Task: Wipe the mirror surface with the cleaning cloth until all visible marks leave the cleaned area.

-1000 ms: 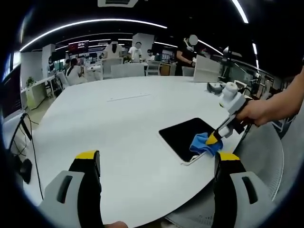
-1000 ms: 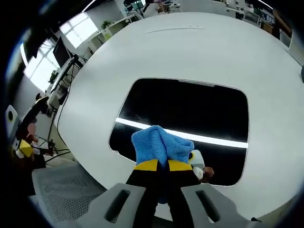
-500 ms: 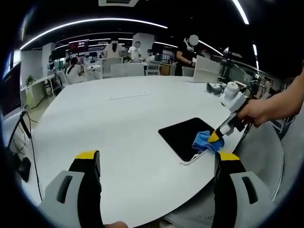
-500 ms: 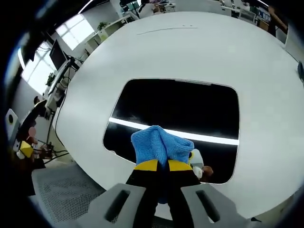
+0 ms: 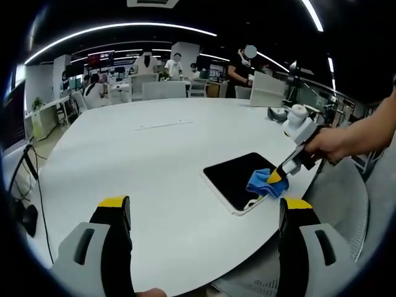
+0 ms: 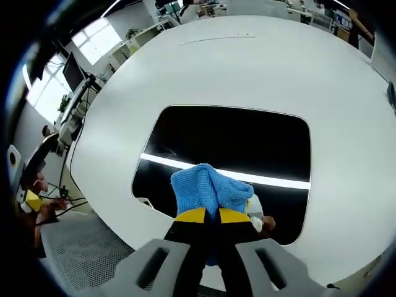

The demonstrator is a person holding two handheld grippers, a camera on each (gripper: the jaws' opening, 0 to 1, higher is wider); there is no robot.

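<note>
Lower centre of the right gripper view: the right gripper (image 6: 207, 213) has its fingers clamped on a blue cloth (image 6: 207, 189), pressing it against the dark mirror (image 6: 247, 139) to wipe it. Left gripper (image 5: 201, 207) fingers stand wide apart over the white counter (image 5: 154, 161) — idle, holding nothing.

The left claw (image 5: 201, 213) hangs above the white bench (image 5: 148, 161), its yellow-tipped jaws wide apart with nothing between them. Toward the bench's right edge lies the dark mirror (image 5: 238, 179). A hand (image 5: 328, 145) brings the right claw (image 5: 276, 178) in from the right, pressing a blue cleaning cloth (image 5: 263, 184) onto the mirror's near corner.
</note>
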